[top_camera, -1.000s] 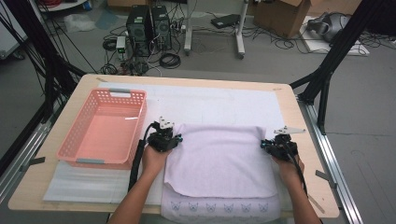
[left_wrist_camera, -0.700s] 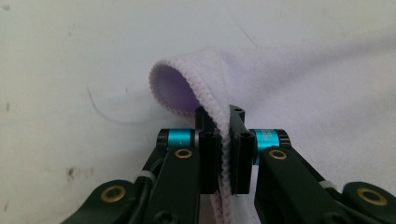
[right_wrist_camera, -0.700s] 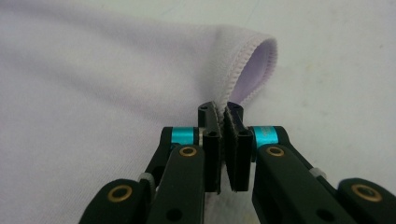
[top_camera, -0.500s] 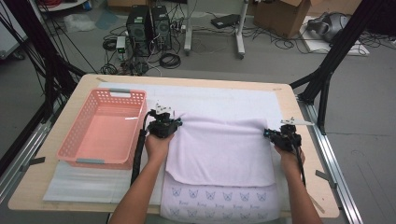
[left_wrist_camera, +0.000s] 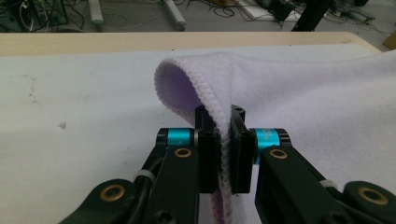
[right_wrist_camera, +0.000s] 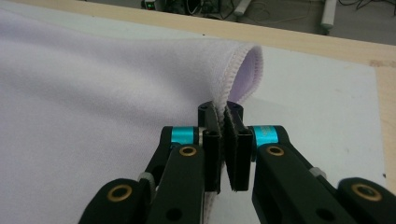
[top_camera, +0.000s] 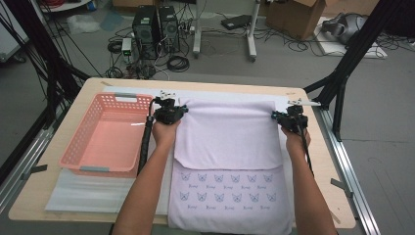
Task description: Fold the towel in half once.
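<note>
A lavender cloth (top_camera: pixel 227 132) lies on the table, its upper layer folded over toward the far side. The lower layer (top_camera: pixel 227 196), printed with small animal faces, is bare at the near side. My left gripper (top_camera: pixel 171 113) is shut on the folded layer's far left corner. In the left gripper view its jaws (left_wrist_camera: pixel 224 154) pinch the stitched hem of the cloth (left_wrist_camera: pixel 303 102), which loops up above them. My right gripper (top_camera: pixel 288 119) is shut on the far right corner. In the right gripper view the jaws (right_wrist_camera: pixel 225 149) clamp the hem of the cloth (right_wrist_camera: pixel 93 93).
A pink plastic basket (top_camera: pixel 117 97) stands empty at the left of the table, close to my left hand. A white mat (top_camera: pixel 98 191) covers the wooden table (top_camera: pixel 329 188) under the cloth. Black frame posts, cables and computer cases stand beyond the far edge.
Both hands have moved away from the person toward the far edge, carrying the cloth's corners. The folded layer has slid farther back, and more of the printed layer is bare.
</note>
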